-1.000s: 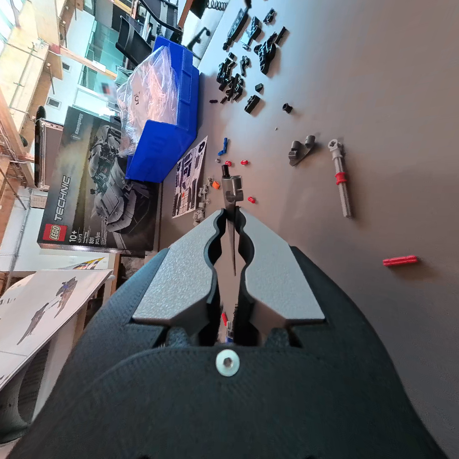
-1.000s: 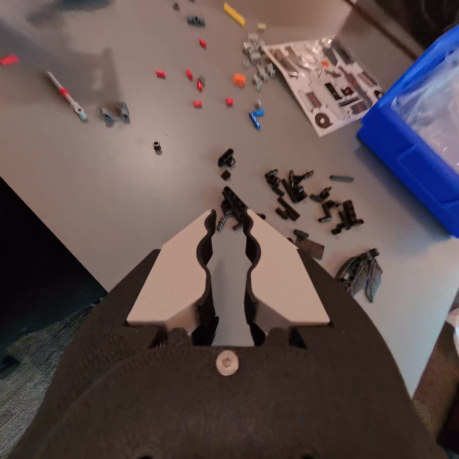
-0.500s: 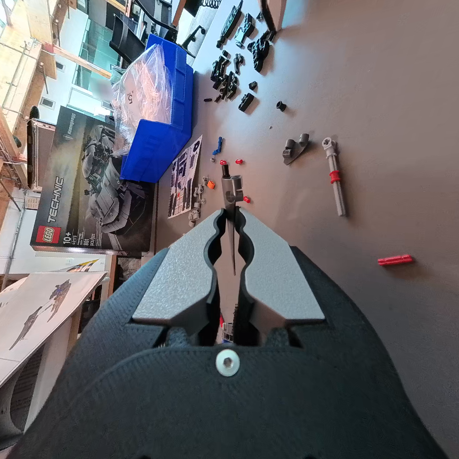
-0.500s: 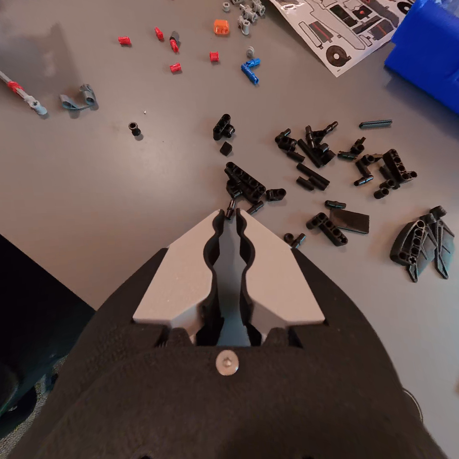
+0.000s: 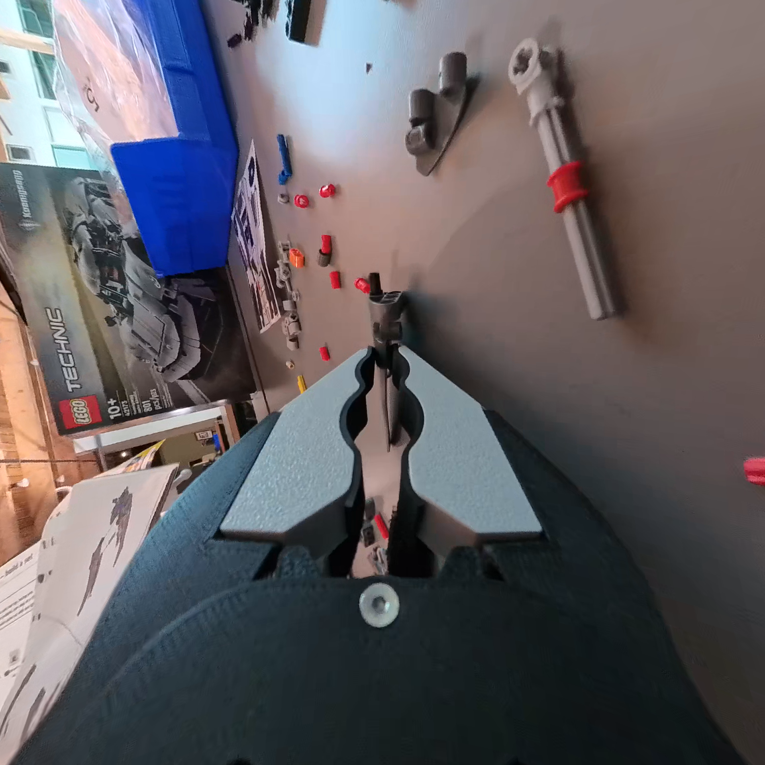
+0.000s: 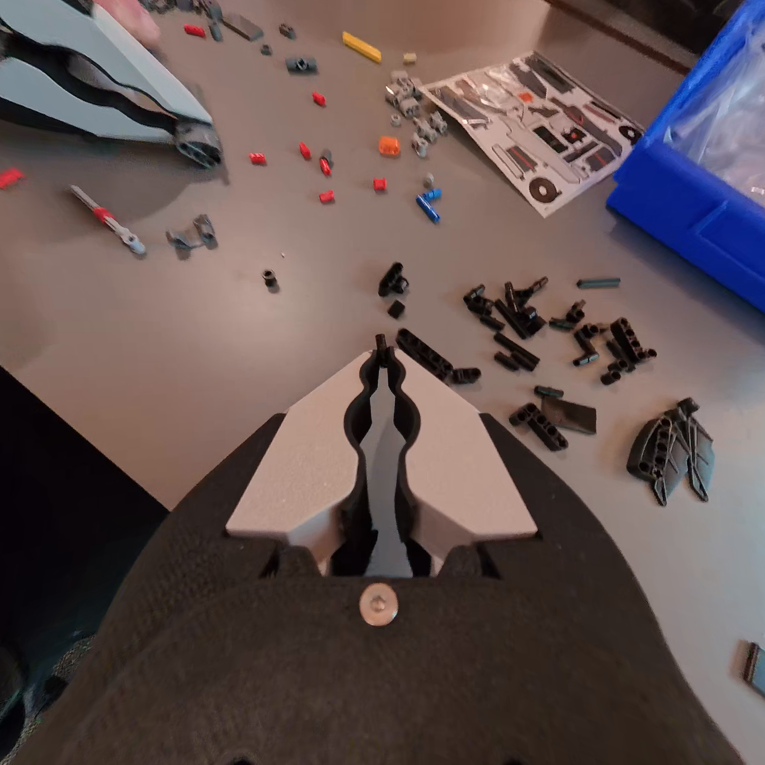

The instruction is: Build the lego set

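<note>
Grey tabletop [image 6: 124, 331] w/ lego bits scattered all over; dark floor past its near edge in the right wrist view. Blue bin [image 6: 695, 198] w/ a clear plastic bag [image 5: 111, 78] sits at the far side, sticker sheet [image 6: 534, 124] just beside it, the set's box [image 5: 111, 289] leaning behind the bin in the left wrist view, and an open instruction booklet [image 5: 74, 550] off to the side.

Left gripper [image 5: 385, 352] is pinched on a dark grey panel piece [image 5: 386, 314], thin edge running back between the fingers, a black pin sticking out of its far end. It's held just over the table, near the small red pins [image 5: 335, 279]. Same gripper [image 6: 194, 143] shows blurred at the upper left of the right wrist view.

Right gripper [image 6: 383, 352] is pressed nearly together, nipping a small black pin [image 6: 381, 345] at the very tips; the pin pokes forward, up off the table. Just right of it lies a black beam [image 6: 424, 358], and further right the main heap of black parts [image 6: 559, 327], plus two black fin-shaped panels [image 6: 670, 451].

Also loose on the table: grey axle w/ a red bush [image 5: 567, 186], grey angled piece [image 5: 434, 120] next to it, blue connector [image 6: 428, 200], orange bit [image 6: 389, 146], yellow bar [image 6: 361, 46], cluster of light grey connectors [image 6: 414, 111] by the sheet.
</note>
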A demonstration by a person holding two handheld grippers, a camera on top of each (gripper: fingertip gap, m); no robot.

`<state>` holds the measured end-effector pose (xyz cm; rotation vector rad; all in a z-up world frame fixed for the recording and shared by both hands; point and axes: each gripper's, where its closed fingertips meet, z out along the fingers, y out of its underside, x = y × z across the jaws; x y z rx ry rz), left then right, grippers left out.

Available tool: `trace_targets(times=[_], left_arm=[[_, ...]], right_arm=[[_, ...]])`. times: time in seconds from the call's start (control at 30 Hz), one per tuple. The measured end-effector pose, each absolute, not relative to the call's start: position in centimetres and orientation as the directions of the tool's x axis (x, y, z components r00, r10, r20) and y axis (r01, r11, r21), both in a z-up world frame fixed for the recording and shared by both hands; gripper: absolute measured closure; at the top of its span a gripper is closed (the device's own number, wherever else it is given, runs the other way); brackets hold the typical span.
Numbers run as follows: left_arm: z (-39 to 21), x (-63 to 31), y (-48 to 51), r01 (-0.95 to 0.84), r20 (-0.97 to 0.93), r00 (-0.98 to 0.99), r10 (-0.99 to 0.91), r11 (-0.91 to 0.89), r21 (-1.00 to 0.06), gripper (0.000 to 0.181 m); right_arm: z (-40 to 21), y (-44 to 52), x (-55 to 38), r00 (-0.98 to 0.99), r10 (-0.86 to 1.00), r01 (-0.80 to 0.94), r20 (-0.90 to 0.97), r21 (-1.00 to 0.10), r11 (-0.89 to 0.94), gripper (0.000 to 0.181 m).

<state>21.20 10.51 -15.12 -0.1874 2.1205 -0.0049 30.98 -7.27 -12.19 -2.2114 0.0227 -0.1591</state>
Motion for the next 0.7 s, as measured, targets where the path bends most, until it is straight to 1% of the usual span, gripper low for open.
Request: trace_targets(times=[0.1, 0.2, 0.27, 0.33, 0.37, 0.5, 0.53, 0.6, 0.7], left_arm=[[-15.0, 21.2, 10.9, -0.143, -0.846, -0.515, -0.138, 0.987, -0.074, 0.176], [-14.7, 21.3, 11.4, -0.157, -0.857, -0.495, -0.141, 0.985, -0.072, 0.165], [-14.5, 21.0, 11.6, -0.167, -0.842, -0.51, -0.174, 0.981, -0.101, 0.16], [-13.7, 20.7, 11.9, -0.17, -0.842, -0.506, -0.19, 0.978, -0.119, 0.151], [-13.0, 20.7, 12.3, -0.173, -0.852, -0.486, -0.196, 0.977, -0.126, 0.152], [-10.8, 19.9, 13.6, -0.18, -0.865, -0.436, -0.248, 0.966, -0.186, 0.146], [-10.1, 19.7, 13.6, -0.167, -0.877, -0.41, -0.252, 0.965, -0.2, 0.145], [-8.1, 19.1, 12.7, -0.083, -0.906, -0.335, -0.258, 0.966, -0.244, 0.149], [-5.6, 18.4, 10.9, 0.024, -0.949, -0.231, -0.216, 0.973, -0.228, 0.147]], right_arm=[[-10.8, -5.9, 29.7, 0.991, -0.038, 0.082, 0.127, -0.813, -0.576, 0.18], [-9.7, -4.0, 28.1, 0.991, 0.018, 0.122, 0.135, -0.824, -0.554, 0.18], [-9.4, -2.6, 27.0, 0.989, 0.059, 0.144, 0.134, -0.825, -0.546, 0.18], [-9.0, -1.1, 26.0, 0.987, 0.096, 0.162, 0.131, -0.834, -0.528, 0.18], [-8.6, -0.4, 25.4, 0.986, 0.117, 0.164, 0.121, -0.844, -0.511, 0.18], [-6.9, 2.2, 23.3, 0.977, 0.2, 0.162, 0.077, -0.879, -0.449, 0.181], [-6.6, 2.8, 22.7, 0.973, 0.224, 0.154, 0.059, -0.887, -0.435, 0.181], [-5.9, 4.0, 21.7, 0.962, 0.273, 0.12, 0.006, -0.906, -0.406, 0.18], [-5.2, 5.3, 20.4, 0.933, 0.348, 0.057, -0.086, -0.923, -0.381, 0.18]])
